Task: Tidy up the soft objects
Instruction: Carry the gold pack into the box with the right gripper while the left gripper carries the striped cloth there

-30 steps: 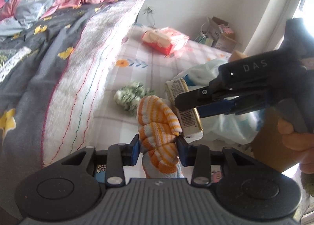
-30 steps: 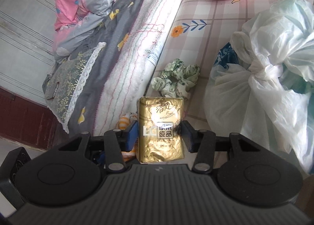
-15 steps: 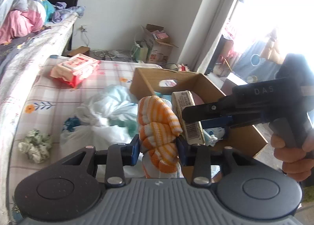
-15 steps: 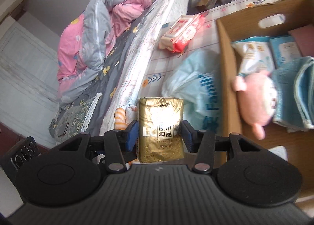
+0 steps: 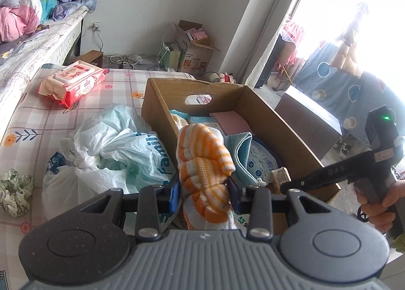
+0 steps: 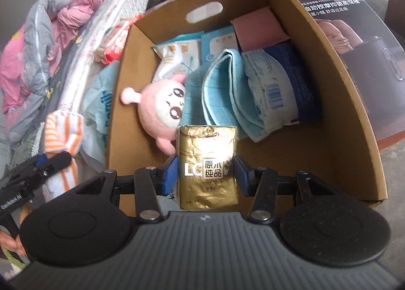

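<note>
I hold pack (image 6: 208,166) in right gripper (image 6: 204,174) over box (image 6: 359,102), upright, nearer | left gripper (image 5: 204,195) clamps sock (image 5: 203,163) at box's left wall | drop ahead-down

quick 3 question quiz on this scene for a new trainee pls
1. True or false: the left gripper is shut on the orange striped cloth.
2. What does the right gripper hold? A) green scrunchie B) gold tissue pack C) red wipes pack
3. Fill in: the pink plush toy lies inside the cardboard ____.

Key: 1 true; 2 B; 3 box.
</note>
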A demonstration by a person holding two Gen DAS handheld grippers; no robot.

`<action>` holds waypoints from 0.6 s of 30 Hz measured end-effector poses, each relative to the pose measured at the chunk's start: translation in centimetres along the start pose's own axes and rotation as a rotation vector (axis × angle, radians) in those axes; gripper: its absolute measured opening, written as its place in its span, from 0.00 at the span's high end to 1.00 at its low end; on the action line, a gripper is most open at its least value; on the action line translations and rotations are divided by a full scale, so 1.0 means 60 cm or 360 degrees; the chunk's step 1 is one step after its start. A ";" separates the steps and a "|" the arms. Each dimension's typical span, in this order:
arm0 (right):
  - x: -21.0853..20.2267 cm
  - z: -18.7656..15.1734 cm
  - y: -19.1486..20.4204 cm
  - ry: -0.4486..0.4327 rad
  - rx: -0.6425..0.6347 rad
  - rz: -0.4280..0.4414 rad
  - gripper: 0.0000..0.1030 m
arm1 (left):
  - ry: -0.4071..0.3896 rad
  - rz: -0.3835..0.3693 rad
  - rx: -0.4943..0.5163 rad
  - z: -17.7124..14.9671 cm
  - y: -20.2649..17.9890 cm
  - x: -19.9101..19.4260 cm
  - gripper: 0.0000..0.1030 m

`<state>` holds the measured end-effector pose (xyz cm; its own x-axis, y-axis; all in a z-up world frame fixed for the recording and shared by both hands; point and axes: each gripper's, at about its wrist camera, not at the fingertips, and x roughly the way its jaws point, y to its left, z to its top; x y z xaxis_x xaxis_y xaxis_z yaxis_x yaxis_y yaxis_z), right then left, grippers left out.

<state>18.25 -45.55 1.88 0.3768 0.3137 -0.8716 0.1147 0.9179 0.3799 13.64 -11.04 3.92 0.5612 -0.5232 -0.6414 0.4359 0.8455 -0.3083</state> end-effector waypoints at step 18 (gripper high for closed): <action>0.120 0.020 0.009 0.0393 0.0006 -0.0081 0.43 | -0.0021 0.0019 0.0020 0.010 -0.005 -0.003 0.62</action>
<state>22.10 -43.11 -3.85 0.1346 0.3173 -0.9387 0.1316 0.9332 0.3343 13.81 -11.29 4.53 0.5757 -0.5144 -0.6356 0.4380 0.8504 -0.2915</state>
